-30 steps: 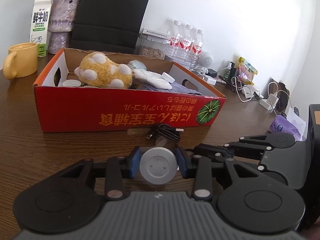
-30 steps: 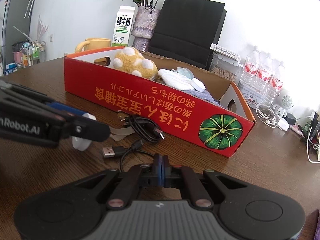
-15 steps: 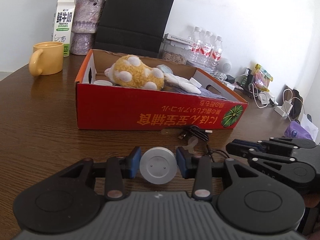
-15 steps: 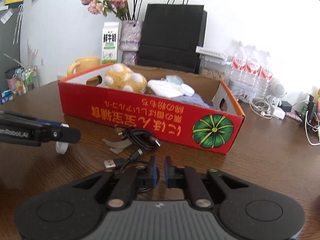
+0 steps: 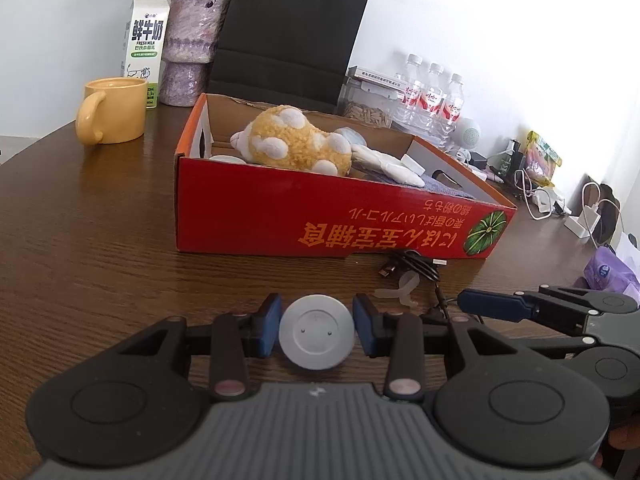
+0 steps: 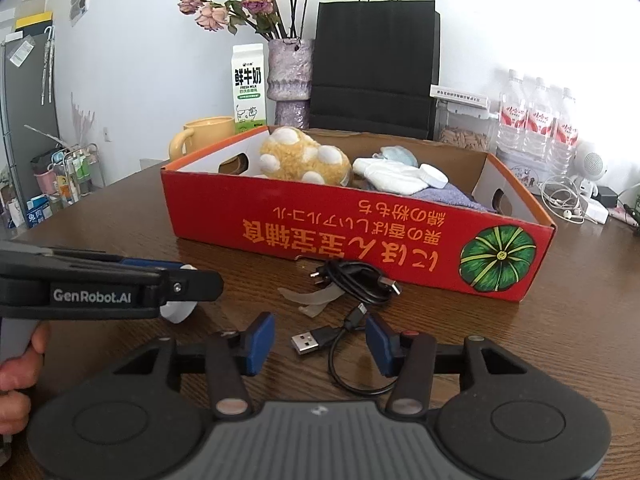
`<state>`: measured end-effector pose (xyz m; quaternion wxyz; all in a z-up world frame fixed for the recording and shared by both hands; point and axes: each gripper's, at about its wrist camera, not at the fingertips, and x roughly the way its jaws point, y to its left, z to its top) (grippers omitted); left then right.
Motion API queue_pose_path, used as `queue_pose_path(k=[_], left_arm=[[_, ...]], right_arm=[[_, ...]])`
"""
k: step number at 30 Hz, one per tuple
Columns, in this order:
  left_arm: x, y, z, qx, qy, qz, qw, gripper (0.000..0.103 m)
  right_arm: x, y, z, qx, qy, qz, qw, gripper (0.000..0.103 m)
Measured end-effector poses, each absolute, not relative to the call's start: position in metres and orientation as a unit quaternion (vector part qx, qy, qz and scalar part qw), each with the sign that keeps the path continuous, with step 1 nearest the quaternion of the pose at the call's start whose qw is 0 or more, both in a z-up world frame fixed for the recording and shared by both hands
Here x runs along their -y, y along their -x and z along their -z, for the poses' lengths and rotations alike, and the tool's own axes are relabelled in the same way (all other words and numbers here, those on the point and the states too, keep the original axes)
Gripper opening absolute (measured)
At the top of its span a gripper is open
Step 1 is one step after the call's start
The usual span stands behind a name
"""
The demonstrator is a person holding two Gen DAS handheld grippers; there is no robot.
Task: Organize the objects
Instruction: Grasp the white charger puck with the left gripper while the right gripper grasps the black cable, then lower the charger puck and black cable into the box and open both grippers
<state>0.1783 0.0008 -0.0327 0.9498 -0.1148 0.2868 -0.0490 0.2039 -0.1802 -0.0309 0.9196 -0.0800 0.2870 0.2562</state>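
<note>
A: Left wrist view: left gripper (image 5: pixel 316 330) was clamped on a grey disc (image 5: pixel 317 333), low center of the frame, blue pads touching both its edges.

B: Right one?

A: Right gripper (image 6: pixel 320 340) sat low center in its own view, jaws parted; they had just been opening. Nothing pinched. USB plug (image 6: pixel 310 342) of the black cable (image 6: pixel 356 280) lay on the table (image 6: pixel 120 232) in the gap, touching neither pad.

B: Rest of the cable?

A: Coiled just above the plug, right beside the front wall of the red box (image 6: pixel 360 236). A clear plastic scrap (image 6: pixel 312 300) lay left of the coil.

B: Box contents?

A: Yellow plush (image 6: pixel 304 158) at upper left inside, white cloth (image 6: pixel 392 178) and a small white lid (image 6: pixel 434 176) to its right, purple cloth (image 6: pixel 456 196) under them.

B: Background?

A: Yellow mug (image 5: pixel 112 110), milk carton (image 5: pixel 144 48), vase (image 5: pixel 192 48) and black bag (image 5: pixel 288 32) along the top of the left view; water bottles (image 5: pixel 432 100) upper right. In the right view a hand (image 6: pixel 18 372) at the left edge gripped the left gripper's handle.
</note>
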Motion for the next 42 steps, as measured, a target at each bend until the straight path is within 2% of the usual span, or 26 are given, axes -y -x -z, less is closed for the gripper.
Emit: queue_pose_path(k=[5,7,13,26,34,42], left_arm=[[-0.002,-0.177,0.033,-0.285,0.12,0.053,0.949,0.04],[-0.002,-0.177,0.033,-0.284,0.121,0.053,0.949,0.04],[-0.003,-0.176,0.032,-0.282,0.125,0.054,0.95,0.04],[0.001,-0.167,0.025,-0.254,0.107,0.036,0.961,0.04],[0.007,-0.17,-0.002,-0.218,0.096,0.031,0.971,0.04],[0.007,-0.204,-0.039,-0.169,0.086,0.016,0.982,0.04]], right_arm=[[0.177,-0.21,0.035,-0.308,0.072,-0.254,0.914,0.046],[0.178,-0.209,0.035,-0.306,0.07,-0.258,0.914,0.025],[0.182,-0.205,0.033,-0.302,0.064,-0.254,0.917,0.025],[0.195,-0.186,0.02,-0.227,0.049,-0.245,0.941,0.025],[0.197,-0.191,-0.006,-0.179,0.056,-0.251,0.95,0.025],[0.194,-0.225,-0.04,-0.131,0.055,-0.242,0.96,0.025]])
